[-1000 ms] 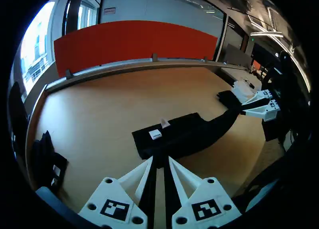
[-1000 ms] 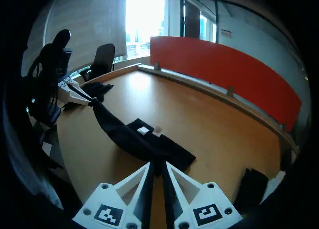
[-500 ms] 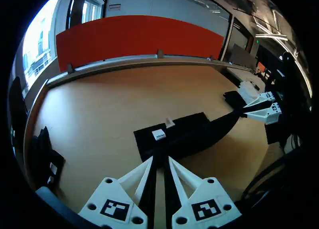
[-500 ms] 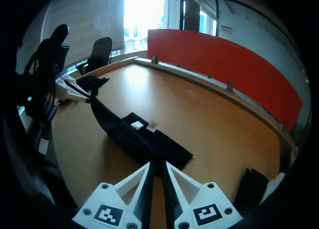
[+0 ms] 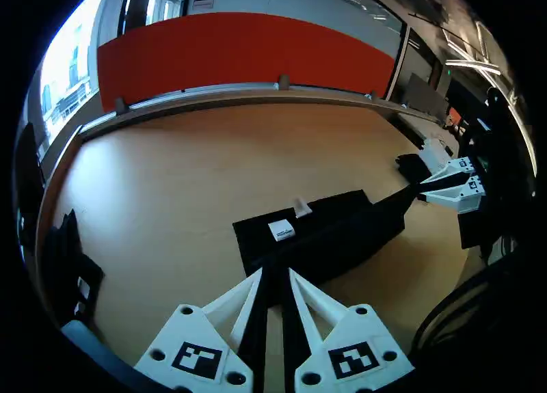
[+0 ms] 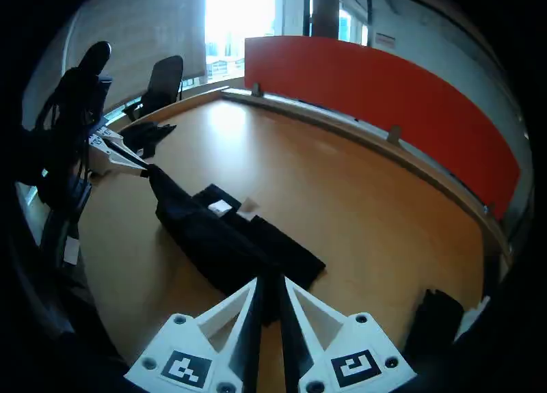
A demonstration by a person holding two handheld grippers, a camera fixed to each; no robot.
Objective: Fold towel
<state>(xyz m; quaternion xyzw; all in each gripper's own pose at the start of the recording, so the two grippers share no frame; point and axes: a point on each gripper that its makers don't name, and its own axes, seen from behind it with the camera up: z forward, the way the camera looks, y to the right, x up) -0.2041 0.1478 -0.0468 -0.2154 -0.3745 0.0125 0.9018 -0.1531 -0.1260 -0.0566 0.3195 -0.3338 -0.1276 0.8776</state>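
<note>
Over the last second the towel (image 5: 335, 232) has slackened between my two tools. The span that ran thin and tight now hangs broader and lower over the table (image 5: 171, 181), and the orange partition (image 5: 239, 51) sits higher in both views.

In the left gripper view, starting at the left, a dark bundle (image 5: 68, 277) sits at the table's edge, well apart from the cloth. Next comes my left gripper (image 5: 273, 275), its fingers drawn together on the near corner of the black towel, with the cloth pinched between them. Just beyond, the flat part of the towel lies on the wood with a white tag (image 5: 281, 229) on top. Farther right the cloth rises off the table to my right gripper (image 5: 422, 188), whose two white fingers are closed on the far corner.

In the right gripper view the left gripper holds its corner up at the left, with an office chair (image 6: 163, 85) behind it. The towel slants down toward the middle, partly resting on the wood. At the bottom, my right gripper's fingers clamp the cloth's edge.
</note>
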